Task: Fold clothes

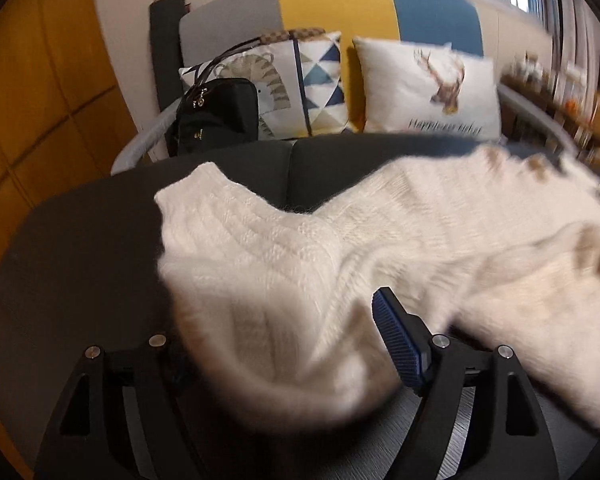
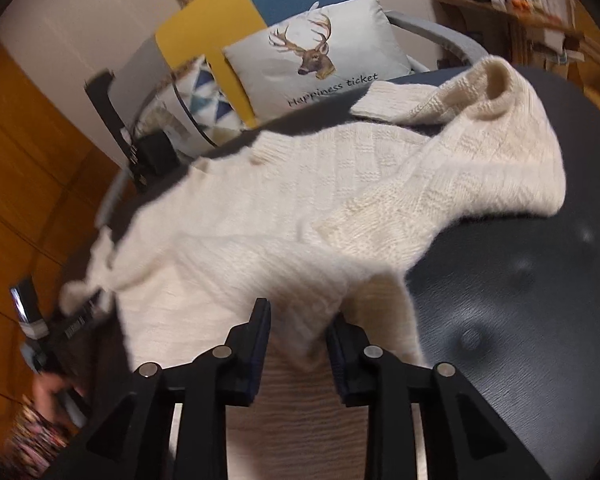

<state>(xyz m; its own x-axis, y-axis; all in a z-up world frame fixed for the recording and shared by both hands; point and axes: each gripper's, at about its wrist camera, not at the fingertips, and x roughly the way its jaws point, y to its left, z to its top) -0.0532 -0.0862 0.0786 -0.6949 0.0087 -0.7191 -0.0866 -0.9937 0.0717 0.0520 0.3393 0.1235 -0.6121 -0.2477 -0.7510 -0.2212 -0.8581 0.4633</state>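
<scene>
Left wrist view first: my left gripper (image 1: 284, 344) stands wide apart, its ribbed blue pad (image 1: 398, 344) clear on one side while a fold of the sweater (image 1: 300, 264) bulges between the fingers and hides the other — the pads are not pressing it. That sweater is cream, chunky knit with ribbed bands, fluffy at the edges, and it lies spread across the dark round seat (image 1: 80, 240). Behind it a chair with grey, yellow and blue panels (image 1: 332, 4) holds a black zipped handbag (image 1: 216, 114), a cushion with blue triangles (image 1: 312, 80) and a white cushion with a deer head (image 1: 428, 88).

From the right wrist, my right gripper (image 2: 298, 336) has its fingers narrowly parted with a hanging corner of the sweater (image 2: 284, 208) between them; I cannot tell whether the pads pinch it. The seat (image 2: 520, 280) looks like tufted leather. The deer cushion (image 2: 320, 56) reads "Happiness ticket".
</scene>
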